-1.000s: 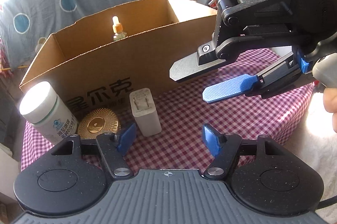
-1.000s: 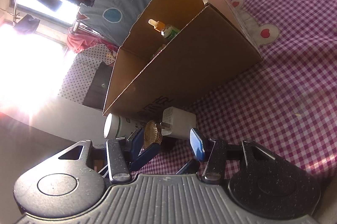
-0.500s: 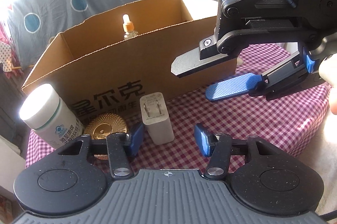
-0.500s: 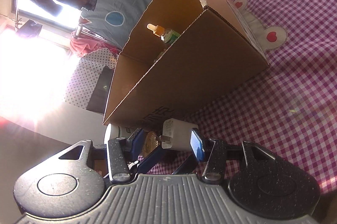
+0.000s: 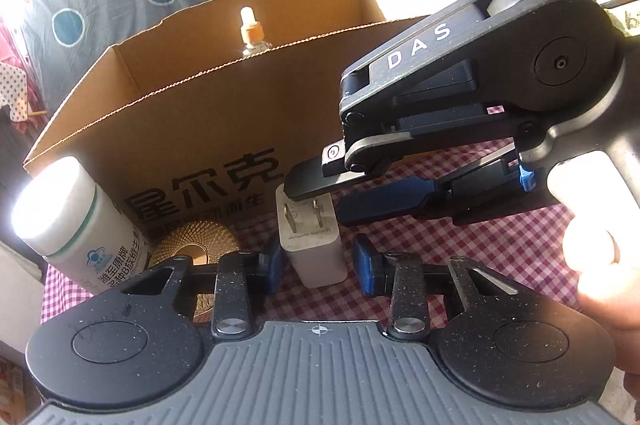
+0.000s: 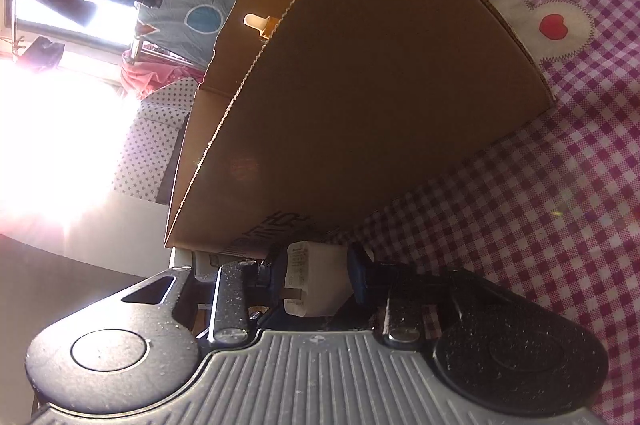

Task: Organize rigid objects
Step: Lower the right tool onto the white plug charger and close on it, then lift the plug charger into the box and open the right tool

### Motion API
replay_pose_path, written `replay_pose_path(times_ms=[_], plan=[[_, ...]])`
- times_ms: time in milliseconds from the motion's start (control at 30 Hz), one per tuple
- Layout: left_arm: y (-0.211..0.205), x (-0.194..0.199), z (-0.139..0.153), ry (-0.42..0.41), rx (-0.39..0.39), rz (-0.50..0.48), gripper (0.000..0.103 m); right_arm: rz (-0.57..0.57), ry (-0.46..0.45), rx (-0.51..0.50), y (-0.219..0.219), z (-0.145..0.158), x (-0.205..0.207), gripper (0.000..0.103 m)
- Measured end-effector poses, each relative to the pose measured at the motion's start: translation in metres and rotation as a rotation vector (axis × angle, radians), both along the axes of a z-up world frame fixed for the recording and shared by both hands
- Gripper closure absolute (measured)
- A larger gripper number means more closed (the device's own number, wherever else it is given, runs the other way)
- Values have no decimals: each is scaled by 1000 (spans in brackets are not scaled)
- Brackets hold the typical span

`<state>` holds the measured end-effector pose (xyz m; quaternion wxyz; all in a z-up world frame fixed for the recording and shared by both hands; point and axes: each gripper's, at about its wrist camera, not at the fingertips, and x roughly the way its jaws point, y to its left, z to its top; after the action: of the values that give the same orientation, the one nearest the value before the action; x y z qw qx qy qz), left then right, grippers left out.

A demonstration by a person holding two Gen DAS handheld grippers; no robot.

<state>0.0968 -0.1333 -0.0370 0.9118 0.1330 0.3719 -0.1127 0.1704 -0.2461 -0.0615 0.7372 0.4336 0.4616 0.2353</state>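
A white plug charger point(image 5: 312, 249) stands prongs up on the checked cloth, just in front of the cardboard box point(image 5: 200, 129). My left gripper point(image 5: 320, 261) straddles it, jaws closing. Its left pad is at the charger's side and a small gap shows at the right pad. My right gripper point(image 5: 320, 199) reaches in from the right, rolled sideways, jaws closing. One finger is over the prongs, its blue pad by the right side. In the right wrist view the charger point(image 6: 320, 281) fills the space between that gripper's point(image 6: 316, 275) pads. No firm press shows.
A white pill bottle point(image 5: 76, 221) and a gold ribbed disc point(image 5: 192, 245) stand left of the charger. A dropper bottle point(image 5: 250, 29) stands inside the box point(image 6: 360, 85). A hand point(image 5: 592, 245) holds the right gripper. Checked cloth point(image 6: 520, 205) stretches to the right.
Both grippers moved in on the charger. The left gripper's jaws narrowed around it. The right gripper came down and left until its upper finger hung over the prongs, its jaws narrower too.
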Motion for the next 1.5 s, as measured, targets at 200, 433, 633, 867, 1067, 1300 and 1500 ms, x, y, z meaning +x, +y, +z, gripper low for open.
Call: replay_pose_path(times_ms=[200,433,633,867,1067,1300,1500], plan=[[1,0,2,13,-27,-12,73,-18,12,9,-8,-2,-9,69],[-6,-2,3,34,-60,-39,73,-49,16,0,-22,0,-21,69],[-13,-12,5,53,-90,-78,73,-84,22,-12,-35,2,-38,69],[-18,-16,4,63,-102,-119,73,-109,28,-24,-49,3,-54,69],[-20,-10,4,65,-87,-129,73,-113,26,-20,-56,-1,-57,69],[-25,-3,1,75,-84,-130,75,-113,32,-19,-54,-3,-53,69],[-23,-6,2,79,-90,-120,76,-82,25,-51,-52,1,-48,69]])
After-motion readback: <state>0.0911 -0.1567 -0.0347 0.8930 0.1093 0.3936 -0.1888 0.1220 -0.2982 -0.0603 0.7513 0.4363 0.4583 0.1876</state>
